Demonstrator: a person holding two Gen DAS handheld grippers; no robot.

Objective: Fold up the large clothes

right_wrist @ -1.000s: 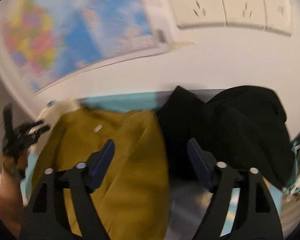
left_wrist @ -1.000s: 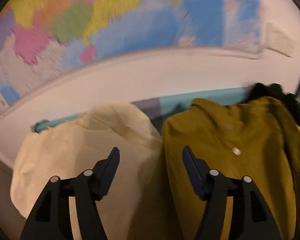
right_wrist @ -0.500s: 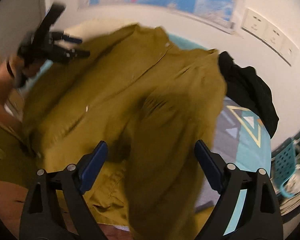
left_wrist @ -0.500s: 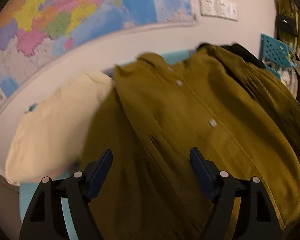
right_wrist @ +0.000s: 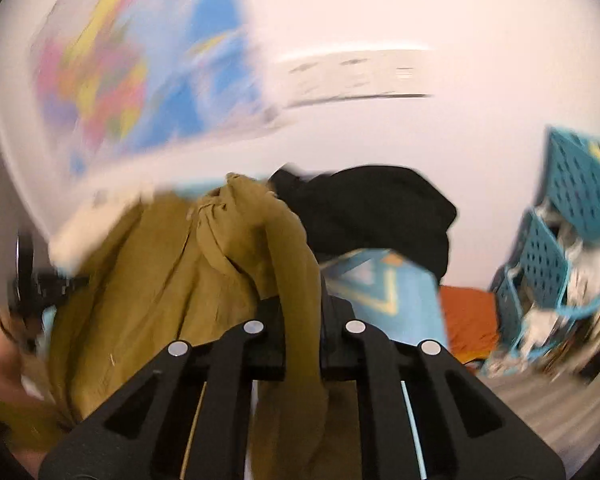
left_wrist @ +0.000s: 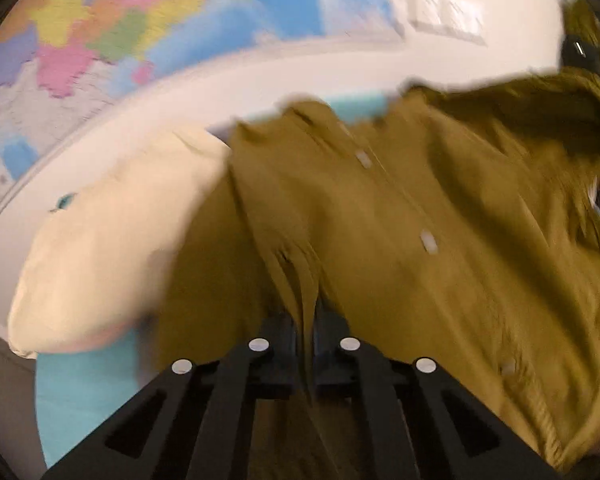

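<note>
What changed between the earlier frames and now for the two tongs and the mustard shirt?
Both tongs, open before, have shut on the mustard shirt: left tongs pinch a fold, right tongs a bunched strip. Cream garment and black garment lie as before.

Both tools are clamped: the left tool [left_wrist: 307, 332] pinches shirt [left_wrist: 400, 216] fabric, the right tool [right_wrist: 303, 316] grips a bunched fold.
</note>
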